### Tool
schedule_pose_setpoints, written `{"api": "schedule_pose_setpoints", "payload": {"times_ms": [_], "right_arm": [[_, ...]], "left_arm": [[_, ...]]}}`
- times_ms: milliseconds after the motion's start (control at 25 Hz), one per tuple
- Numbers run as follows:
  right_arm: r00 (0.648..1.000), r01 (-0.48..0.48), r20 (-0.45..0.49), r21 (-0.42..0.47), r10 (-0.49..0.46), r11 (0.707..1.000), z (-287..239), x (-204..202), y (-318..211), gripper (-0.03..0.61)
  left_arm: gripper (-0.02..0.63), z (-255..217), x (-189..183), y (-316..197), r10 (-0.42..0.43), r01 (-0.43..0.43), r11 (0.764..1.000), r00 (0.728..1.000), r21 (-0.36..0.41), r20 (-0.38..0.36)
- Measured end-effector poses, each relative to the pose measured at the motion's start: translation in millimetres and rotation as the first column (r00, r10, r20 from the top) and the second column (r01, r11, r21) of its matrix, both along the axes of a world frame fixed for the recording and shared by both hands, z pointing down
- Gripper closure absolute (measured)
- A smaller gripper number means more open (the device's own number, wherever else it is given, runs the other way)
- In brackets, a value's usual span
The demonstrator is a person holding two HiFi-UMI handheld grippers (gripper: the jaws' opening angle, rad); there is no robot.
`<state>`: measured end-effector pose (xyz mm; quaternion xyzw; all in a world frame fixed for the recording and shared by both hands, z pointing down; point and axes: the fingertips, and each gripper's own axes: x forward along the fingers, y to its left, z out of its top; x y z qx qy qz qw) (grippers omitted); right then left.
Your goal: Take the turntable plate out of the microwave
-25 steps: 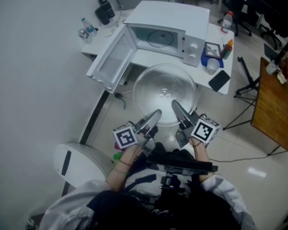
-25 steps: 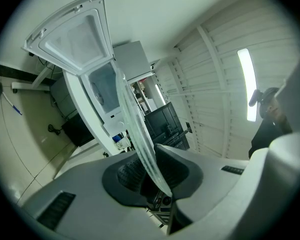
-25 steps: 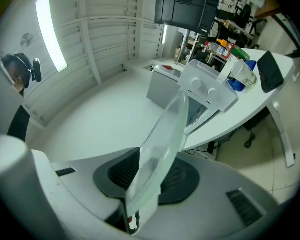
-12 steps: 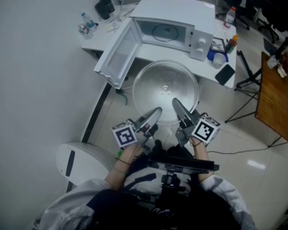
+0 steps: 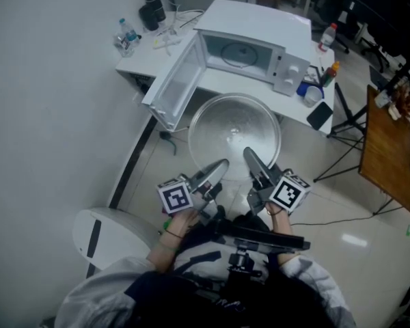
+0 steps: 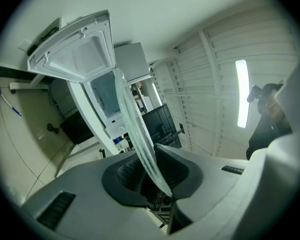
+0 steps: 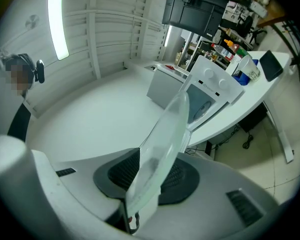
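Observation:
The round glass turntable plate [image 5: 234, 134] hangs level in the air in front of the white microwave [image 5: 254, 45], clear of its open door [image 5: 178, 91]. My left gripper [image 5: 217, 167] is shut on the plate's near left rim, and my right gripper [image 5: 251, 160] is shut on the near right rim. In the left gripper view the plate [image 6: 135, 129] runs edge-on between the dark pads. In the right gripper view the plate [image 7: 162, 144] also stands edge-on between the pads, with the microwave [image 7: 207, 91] beyond it.
The microwave sits on a white table [image 5: 227, 80] with bottles [image 5: 126, 34] at the left end and a cup, a phone [image 5: 319, 115] and other items at the right end. A white bin [image 5: 106, 234] stands by the wall at left. A wooden desk [image 5: 389, 152] is at right.
Both grippers have drawn the plate back from the microwave; the microwave and table have slid up and away in the head view. The grip on the rim has not altered.

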<state>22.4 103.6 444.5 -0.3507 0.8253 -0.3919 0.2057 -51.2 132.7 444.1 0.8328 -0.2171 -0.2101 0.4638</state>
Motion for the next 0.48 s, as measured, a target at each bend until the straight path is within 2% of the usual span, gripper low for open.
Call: {"api": "schedule_pose_setpoints", "payload": {"times_ms": [480], "right_arm": [[1.000, -0.021, 0.001, -0.029, 0.021, 0.999, 5.1, -15.8, 11.7, 0.485]], "left_arm": [[0.557, 7.6, -16.2, 10.7, 0.018, -0.019, 0.999, 1.000, -0.036, -0.010]]}}
